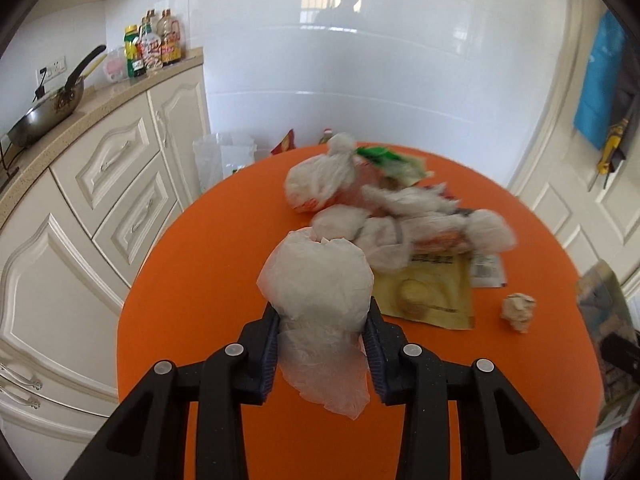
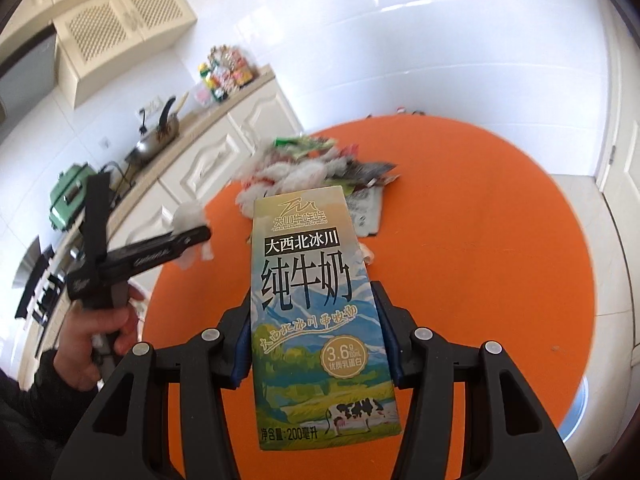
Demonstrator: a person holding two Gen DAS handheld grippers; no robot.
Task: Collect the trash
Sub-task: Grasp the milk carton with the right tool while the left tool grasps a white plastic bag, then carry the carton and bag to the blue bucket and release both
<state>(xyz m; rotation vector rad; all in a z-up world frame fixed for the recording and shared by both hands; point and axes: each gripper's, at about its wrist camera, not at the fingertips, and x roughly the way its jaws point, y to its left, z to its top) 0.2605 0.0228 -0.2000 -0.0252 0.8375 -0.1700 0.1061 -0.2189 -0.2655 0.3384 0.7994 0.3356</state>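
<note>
Landmark: wok (image 1: 44,114), on the stone worktop (image 1: 104,106) at left. Beyond it, clustered condiment bottles (image 1: 154,42) at the worktop's end. Below it, cream cabinet drawers (image 1: 120,160). Far right of it, blue bag (image 1: 598,80) hanging on door.

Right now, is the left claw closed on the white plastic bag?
Yes, closed: both pads of the left claw press the crumpled white plastic bag.

The milk carton (image 2: 316,312) bore the brand "天山牛咩咩" at its top, above "大西北冰川" and the large "纯牛奶". Lower on the carton a round badge read "3.6g", and along its bottom edge stood "净含量:200毫升".
</note>
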